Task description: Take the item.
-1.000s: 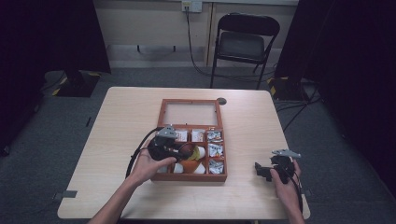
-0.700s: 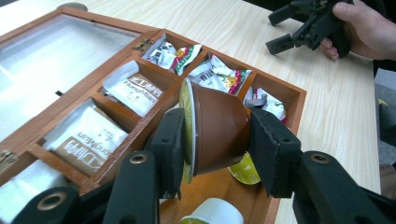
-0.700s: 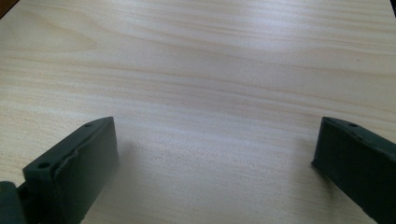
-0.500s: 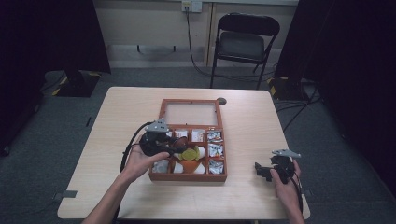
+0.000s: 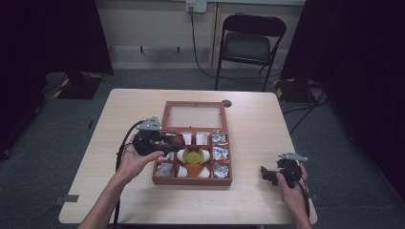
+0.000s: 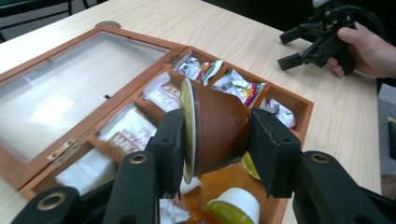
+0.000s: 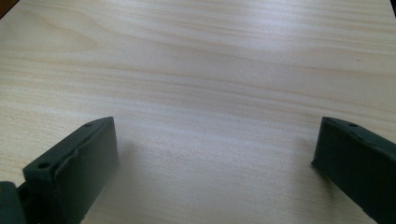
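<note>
Shifted since a second ago: left gripper [image 5: 165,143] has drawn back from over the box's middle cells toward its left edge, carrying a brown pod [image 6: 217,126] with it; right gripper [image 5: 273,174] has kept its place.

Item 1, left gripper: jaws clamped on the pod, one against the foil lid, the other against its base, so the pod lies on its side, raised above the box [image 5: 192,180] near the left-hand cells. The end-to-end hold probably suits the pod's taper, which would slip from a grip on its sloping sides.

Item 2, box: wooden, divided into cells, glass lid [image 5: 194,116] laid open flat behind it. Cells hold sachets [image 6: 201,70], white packets [image 6: 129,129] and further pods, one yellow-green topped [image 6: 235,204].

Item 3, right gripper: jaws set wide, nothing between them, only bare desk [image 7: 210,70]. It is parked near the desk's right front corner, well apart from the box, likely kept clear of the working hand.

Item 4, small dark disc [image 5: 226,103]: on the desk just behind the lid's right corner. Purpose cannot be told.
</note>
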`<state>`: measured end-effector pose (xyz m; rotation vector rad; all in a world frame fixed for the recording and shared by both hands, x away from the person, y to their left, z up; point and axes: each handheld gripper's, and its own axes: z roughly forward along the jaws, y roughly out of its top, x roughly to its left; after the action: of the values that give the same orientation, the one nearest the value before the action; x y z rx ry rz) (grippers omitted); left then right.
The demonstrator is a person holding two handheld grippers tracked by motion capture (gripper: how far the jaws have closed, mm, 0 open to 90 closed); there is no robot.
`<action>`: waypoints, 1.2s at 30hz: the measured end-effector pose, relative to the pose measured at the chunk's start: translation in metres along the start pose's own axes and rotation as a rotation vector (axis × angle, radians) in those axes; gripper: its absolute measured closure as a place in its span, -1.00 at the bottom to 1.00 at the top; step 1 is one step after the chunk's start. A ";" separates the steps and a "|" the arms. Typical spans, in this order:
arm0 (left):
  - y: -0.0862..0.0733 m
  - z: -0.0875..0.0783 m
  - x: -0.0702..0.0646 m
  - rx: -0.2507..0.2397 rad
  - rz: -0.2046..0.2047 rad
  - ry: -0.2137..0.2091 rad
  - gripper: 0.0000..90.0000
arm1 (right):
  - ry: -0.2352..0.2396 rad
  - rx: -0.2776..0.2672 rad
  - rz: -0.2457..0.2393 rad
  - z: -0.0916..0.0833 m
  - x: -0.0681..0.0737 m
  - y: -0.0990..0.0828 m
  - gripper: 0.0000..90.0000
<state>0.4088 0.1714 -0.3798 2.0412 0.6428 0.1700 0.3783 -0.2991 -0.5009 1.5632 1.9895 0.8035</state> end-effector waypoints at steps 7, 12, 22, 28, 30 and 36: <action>-0.002 -0.010 0.007 -0.011 -0.015 0.033 0.26 | 0.000 0.000 0.000 0.000 0.000 0.000 -1.00; -0.003 -0.017 0.012 -0.019 -0.018 0.063 0.26 | 0.000 0.000 0.000 0.000 0.000 0.000 -1.00; -0.006 -0.031 0.021 -0.048 -0.050 0.128 0.26 | 0.000 0.000 0.000 0.000 0.000 0.000 -1.00; -0.007 -0.038 0.025 -0.062 -0.052 0.189 0.26 | 0.000 0.000 0.000 0.000 0.000 0.000 -1.00; -0.009 -0.040 0.028 -0.064 -0.066 0.196 0.26 | 0.000 0.000 0.000 0.000 0.000 0.000 -1.00; -0.013 -0.050 0.034 -0.061 -0.079 0.239 0.27 | 0.000 0.000 0.000 0.000 0.000 0.000 -1.00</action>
<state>0.4147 0.2322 -0.3686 1.9489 0.8541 0.3863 0.3783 -0.2991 -0.5009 1.5635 1.9895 0.8036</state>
